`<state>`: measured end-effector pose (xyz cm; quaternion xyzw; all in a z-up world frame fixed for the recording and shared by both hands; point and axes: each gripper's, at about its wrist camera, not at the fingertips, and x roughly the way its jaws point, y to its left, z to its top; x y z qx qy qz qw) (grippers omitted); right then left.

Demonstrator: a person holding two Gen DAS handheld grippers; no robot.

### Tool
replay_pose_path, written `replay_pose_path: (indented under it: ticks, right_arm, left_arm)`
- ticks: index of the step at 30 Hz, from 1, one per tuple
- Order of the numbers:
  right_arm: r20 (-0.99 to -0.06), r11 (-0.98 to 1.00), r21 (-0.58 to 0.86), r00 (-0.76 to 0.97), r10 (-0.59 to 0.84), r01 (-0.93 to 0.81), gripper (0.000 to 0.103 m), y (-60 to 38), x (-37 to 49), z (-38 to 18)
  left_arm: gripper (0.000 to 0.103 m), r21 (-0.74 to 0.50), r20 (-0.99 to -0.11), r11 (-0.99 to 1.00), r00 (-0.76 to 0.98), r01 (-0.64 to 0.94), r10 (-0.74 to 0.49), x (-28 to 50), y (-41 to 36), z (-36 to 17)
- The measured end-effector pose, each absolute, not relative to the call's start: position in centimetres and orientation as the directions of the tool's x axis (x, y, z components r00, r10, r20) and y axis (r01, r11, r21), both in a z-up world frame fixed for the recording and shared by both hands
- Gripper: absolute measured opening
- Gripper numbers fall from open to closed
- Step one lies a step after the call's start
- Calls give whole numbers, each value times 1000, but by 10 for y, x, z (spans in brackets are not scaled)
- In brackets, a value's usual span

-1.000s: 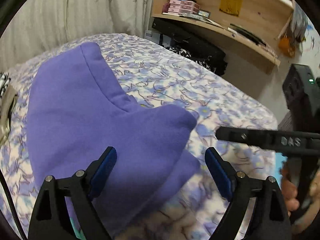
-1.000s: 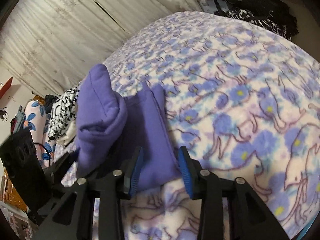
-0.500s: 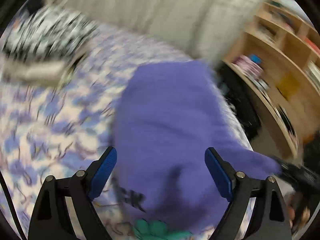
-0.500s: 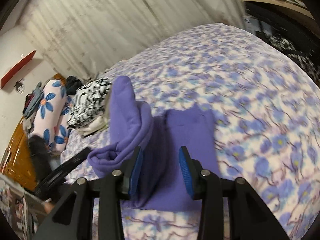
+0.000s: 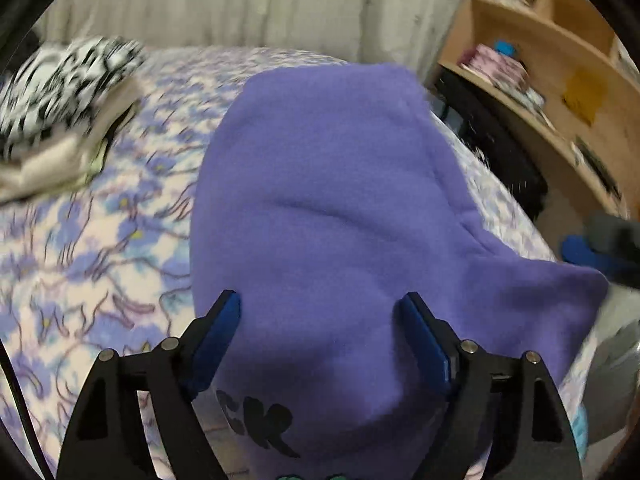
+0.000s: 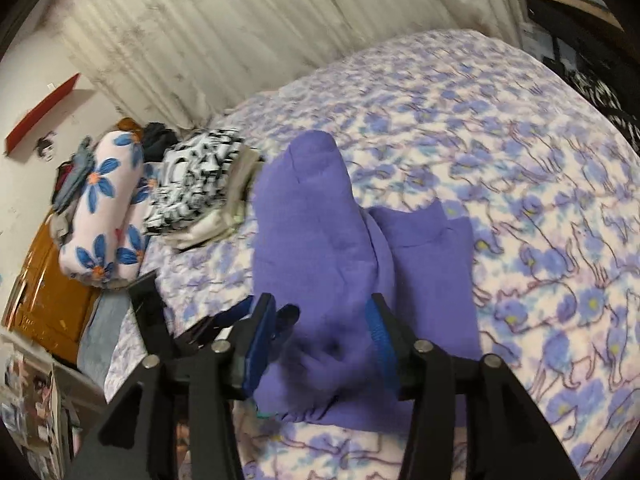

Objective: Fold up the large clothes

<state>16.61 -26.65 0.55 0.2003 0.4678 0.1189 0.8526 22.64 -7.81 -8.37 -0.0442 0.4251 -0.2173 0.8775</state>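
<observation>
A bedroom: a bed (image 6: pixel 540 184) under a purple-flowered fleece cover, a pale pleated curtain (image 6: pixel 224 28) behind it and a wooden shelf (image 5: pixel 560 80) off to the side.

The task's thing, 1 purple hoodie (image 5: pixel 332 200), lies partly folded on the cover, near the bed's near edge. In the left wrist view it runs lengthwise straight away from the tongs, its printed lettering nearest and a narrower end farthest.

The left gripper (image 5: pixel 320 340) hangs over the lettered end, its jaws wide and closing, with cloth seen between them but neither pad pressing on it. The right gripper (image 6: pixel 320 344) sits at the same near end, jaws opening and straddling a raised fold without pinching it. In the left view, its blurred blue tip appears beside the hoodie's right-hand corner.

Both hands seem about equally near. The coming move likely turns on that long axis, since a fold would carry 1 end toward the other.

Counted: 1 hoodie, 2 grippers, 1 black-and-white folded pile (image 6: pixel 196 184), 1 blue-flowered roll (image 6: pixel 104 208).
</observation>
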Motion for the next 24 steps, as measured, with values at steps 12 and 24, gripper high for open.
replay_pose_path:
  ticks: [12,24]
  right_arm:
    - [-761,769,631,276,587,104,50,-287,211,-86]
    - [-783,902,428,520,341,53,15,-319,148,-60]
  left_arm:
    - [82,-195,-746,904,540,381,-389,230,-91,-80]
    - [82,-329,-737,847,447,418,-507,237,-77,-60]
